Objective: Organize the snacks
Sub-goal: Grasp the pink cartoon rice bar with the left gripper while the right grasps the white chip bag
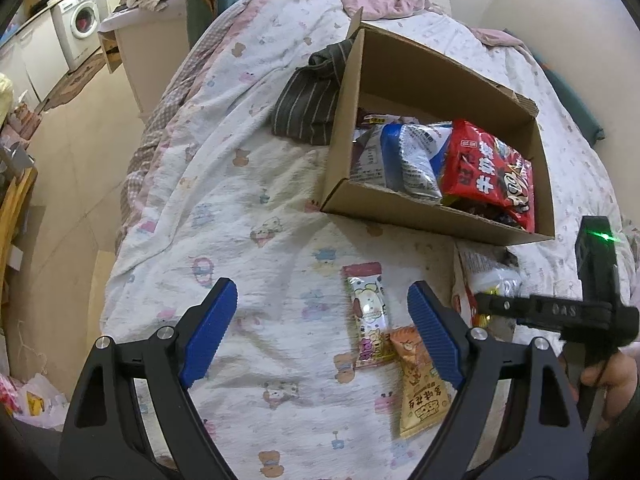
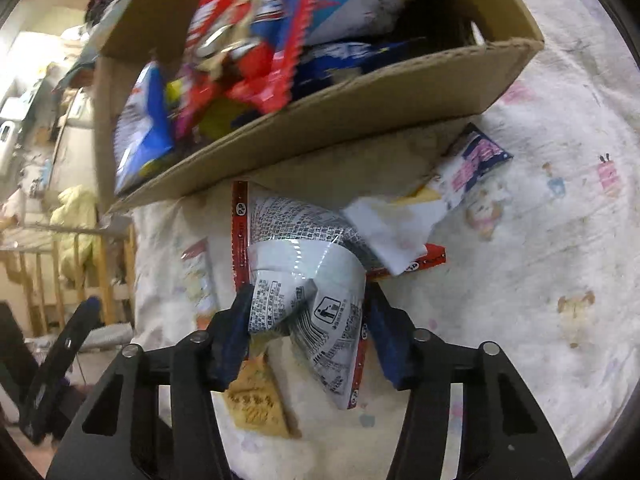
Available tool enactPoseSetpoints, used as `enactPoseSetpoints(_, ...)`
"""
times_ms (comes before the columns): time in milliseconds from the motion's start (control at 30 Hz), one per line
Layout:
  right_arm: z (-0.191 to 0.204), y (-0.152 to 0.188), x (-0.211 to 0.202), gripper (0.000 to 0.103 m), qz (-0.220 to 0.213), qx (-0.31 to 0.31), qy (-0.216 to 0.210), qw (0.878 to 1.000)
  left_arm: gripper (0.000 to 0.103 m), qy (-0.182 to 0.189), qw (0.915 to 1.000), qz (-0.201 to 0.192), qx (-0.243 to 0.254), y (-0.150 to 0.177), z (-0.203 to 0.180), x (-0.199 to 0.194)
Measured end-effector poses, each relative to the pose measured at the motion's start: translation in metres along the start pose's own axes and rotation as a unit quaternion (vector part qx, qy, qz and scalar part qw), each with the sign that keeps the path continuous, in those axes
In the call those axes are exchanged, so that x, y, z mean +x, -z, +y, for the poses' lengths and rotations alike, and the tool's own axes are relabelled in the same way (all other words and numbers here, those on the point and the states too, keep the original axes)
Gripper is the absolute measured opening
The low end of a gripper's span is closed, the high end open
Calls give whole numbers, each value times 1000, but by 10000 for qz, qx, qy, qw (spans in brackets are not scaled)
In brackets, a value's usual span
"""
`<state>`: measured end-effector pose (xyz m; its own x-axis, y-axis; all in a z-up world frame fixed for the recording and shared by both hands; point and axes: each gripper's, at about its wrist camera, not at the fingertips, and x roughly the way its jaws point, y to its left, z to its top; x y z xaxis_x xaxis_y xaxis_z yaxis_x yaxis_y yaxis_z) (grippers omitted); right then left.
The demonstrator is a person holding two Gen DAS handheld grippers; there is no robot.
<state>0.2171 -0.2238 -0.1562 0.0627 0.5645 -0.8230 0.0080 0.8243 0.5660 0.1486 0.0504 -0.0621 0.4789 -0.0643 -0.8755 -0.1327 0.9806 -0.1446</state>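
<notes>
A cardboard box (image 1: 404, 208) sits on the bed, holding a red snack bag (image 1: 488, 168) and a blue-and-white bag (image 1: 412, 160). My left gripper (image 1: 320, 332) is open above the bedsheet, near a white cartoon snack bar (image 1: 366, 312) and an orange packet (image 1: 420, 384). My right gripper (image 2: 306, 328) is shut on a white snack packet with red edges (image 2: 304, 280), just in front of the box (image 2: 360, 104). The right gripper also shows in the left wrist view (image 1: 492, 304). Another white packet with a blue end (image 2: 460, 176) lies partly under the box.
A dark striped cloth (image 1: 308, 100) lies left of the box. The bed's left edge drops to a tiled floor (image 1: 72, 184). A washing machine (image 1: 78, 24) stands far back. A wooden rack (image 2: 60, 264) stands beside the bed.
</notes>
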Motion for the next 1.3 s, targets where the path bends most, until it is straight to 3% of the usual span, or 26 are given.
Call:
enactPoseSetpoints(267, 10, 29, -19, 54, 214, -312, -796, 9961, 85, -116, 9999, -67, 68, -1, -11, 2)
enactPoseSetpoints(467, 12, 40, -50, 54, -143, -716, -1051, 9918, 85, -196, 9995, -63, -222, -6, -7, 7)
enactPoseSetpoints(567, 7, 45, -67, 54, -448, -775, -962, 9913, 85, -25, 9994, 35, -344, -7, -10, 13)
enactPoseSetpoints(733, -18, 48, -87, 54, -1002, -494, -326, 9932, 84, 69, 9985, 394, -369, -8, -22, 35)
enactPoseSetpoints(867, -36, 48, -93, 54, -1085, -195, -297, 9935, 69, 121, 9970, 687, -350, -9, -31, 58)
enactPoseSetpoints(1100, -44, 44, -95, 54, -1153, -66, -321, 9928, 60, -214, 9909, 1306, -233, -1, -38, 104)
enactPoseSetpoints(1200, -41, 42, -93, 54, -1129, -88, -299, 9931, 43, -341, 9877, 1518, -156, 6, -39, 116)
enactPoseSetpoints(1267, -40, 41, -92, 54, -1121, -114, -307, 9932, 24, -306, 9879, 1515, -119, 6, -38, 116)
enactPoseSetpoints(1300, -39, 40, -92, 54, -1123, -136, -313, 9931, 24, -314, 9878, 1523, -114, 6, -38, 115)
